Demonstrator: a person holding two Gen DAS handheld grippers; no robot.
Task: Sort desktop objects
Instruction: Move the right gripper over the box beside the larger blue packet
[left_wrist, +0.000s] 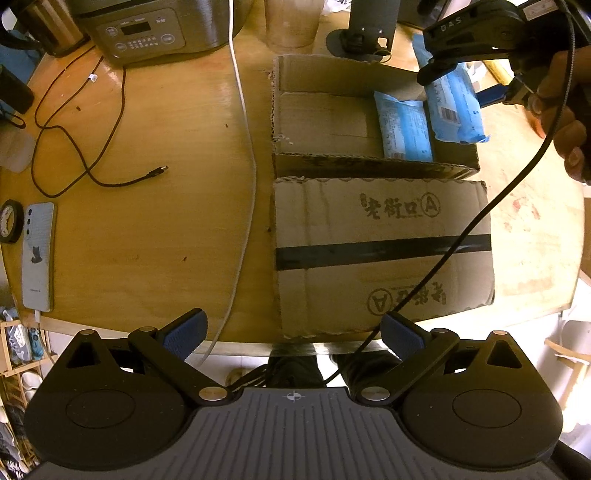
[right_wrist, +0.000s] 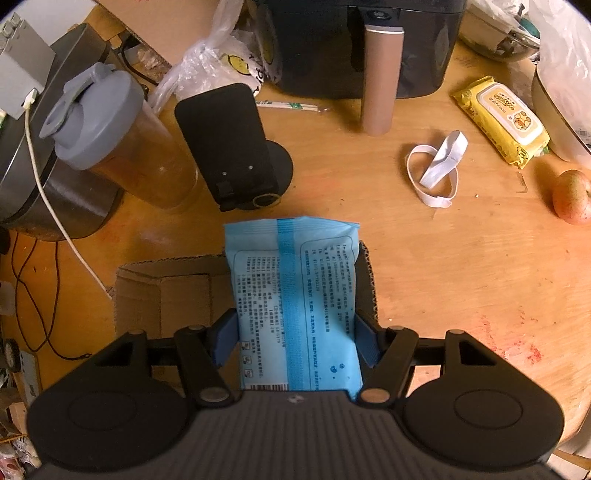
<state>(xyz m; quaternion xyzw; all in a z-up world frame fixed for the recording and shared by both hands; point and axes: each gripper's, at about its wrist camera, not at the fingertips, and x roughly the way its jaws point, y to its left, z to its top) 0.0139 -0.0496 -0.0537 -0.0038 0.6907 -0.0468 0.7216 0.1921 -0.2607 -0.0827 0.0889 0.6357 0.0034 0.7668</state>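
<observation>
Between the jaws of the right gripper (right_wrist: 295, 338) a blue tissue pack (right_wrist: 295, 295) is clamped by its long sides, hanging lengthwise above the open cardboard box (right_wrist: 162, 291), probably so it can drop in beside the second blue pack (left_wrist: 404, 129) already lying inside. Ahead of the left gripper (left_wrist: 293, 334), whose jaws stand wide apart and empty, the folded-out box flap (left_wrist: 384, 251) lies on the surface (left_wrist: 147, 221); that gripper appears held clear of the drop zone.
</observation>
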